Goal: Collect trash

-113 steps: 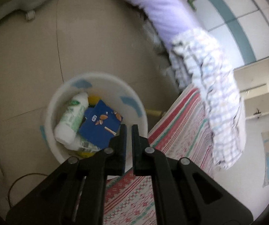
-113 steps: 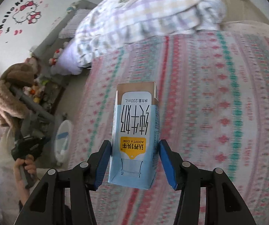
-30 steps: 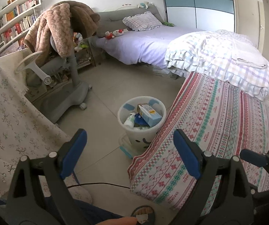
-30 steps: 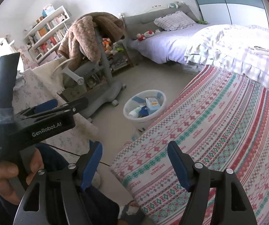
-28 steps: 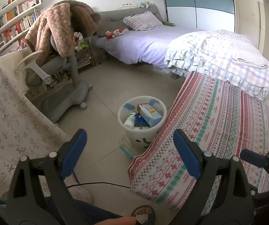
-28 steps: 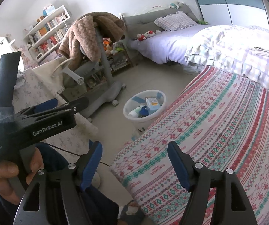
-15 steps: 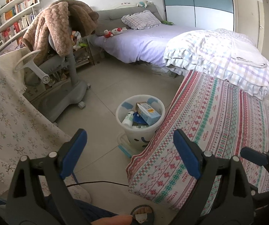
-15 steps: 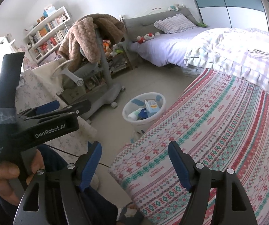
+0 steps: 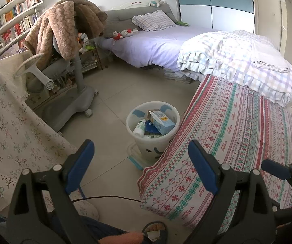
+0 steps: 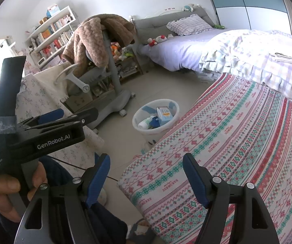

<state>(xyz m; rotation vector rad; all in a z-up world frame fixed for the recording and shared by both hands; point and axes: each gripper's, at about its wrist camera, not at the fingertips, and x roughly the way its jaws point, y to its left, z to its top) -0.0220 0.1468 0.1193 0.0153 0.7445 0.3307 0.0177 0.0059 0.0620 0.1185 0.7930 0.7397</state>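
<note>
The left hand-held gripper [image 9: 141, 166] and the right hand-held gripper [image 10: 146, 174] both hang with jaws spread wide, gripping nothing. Well ahead of them on the floor [image 9: 109, 93], just beside the patterned bed cover [image 9: 237, 134], stands the white trash bin [image 9: 144, 150]. A light-blue milk carton [image 9: 162, 120] and a white bottle [image 9: 139, 126] lie inside it.
</note>
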